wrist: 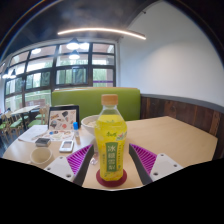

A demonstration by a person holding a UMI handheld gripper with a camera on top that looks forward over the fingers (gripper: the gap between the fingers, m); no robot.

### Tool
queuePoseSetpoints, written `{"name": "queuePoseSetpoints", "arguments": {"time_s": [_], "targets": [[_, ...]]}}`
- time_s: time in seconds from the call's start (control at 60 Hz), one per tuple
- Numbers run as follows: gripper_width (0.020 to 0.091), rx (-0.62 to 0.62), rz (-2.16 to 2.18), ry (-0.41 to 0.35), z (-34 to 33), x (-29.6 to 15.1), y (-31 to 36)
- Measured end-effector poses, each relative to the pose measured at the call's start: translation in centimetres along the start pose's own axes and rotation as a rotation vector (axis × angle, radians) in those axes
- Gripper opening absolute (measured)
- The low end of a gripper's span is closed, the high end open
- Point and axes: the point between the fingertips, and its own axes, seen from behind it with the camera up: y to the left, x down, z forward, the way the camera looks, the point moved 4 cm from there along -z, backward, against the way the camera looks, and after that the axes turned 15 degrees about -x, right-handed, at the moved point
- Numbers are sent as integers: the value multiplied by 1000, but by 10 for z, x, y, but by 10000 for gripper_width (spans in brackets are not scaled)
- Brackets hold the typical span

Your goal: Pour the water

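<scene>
Since the job is pouring, what we care about most is the bottle (111, 140), and it sits right between our gripper (111, 165) fingers, standing upright on the wooden table (175, 135). The purple pads (143, 158) flank it on both sides, touching or very nearly so, but honestly we can't tell if they're truly squeezing it or just framing it.

Handling guess: it's a clear plastic drink bottle with a yellow cap and a green label, and it looks nearly full, so we expect it to be fairly heavy for its size and a bit squashy if we clamp too hard. The label area probably gives more grip than bare plastic, so we'd hold it around the labelled middle, low enough that it doesn't swing when tipped. The cap looks to be on, which matters before any pouring.

Counting stuff: one bottle, one white bowl (89, 125) just behind it, one small cup (41, 156) off to the left, one upright sign card (61, 119), and what looks like one phone (67, 146) lying flat.
</scene>
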Motion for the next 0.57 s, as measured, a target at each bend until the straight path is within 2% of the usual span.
{"name": "queuePoseSetpoints", "arguments": {"time_s": [0.117,0.267,0.35,0.567], "targets": [[827,-33,-19,6,-56,-6,40],[822,-72,5,-31,-133,-15,98],[826,-106,3,-51,-177,-9,132],[832,-174,46,-33,-235,18,180]]}}
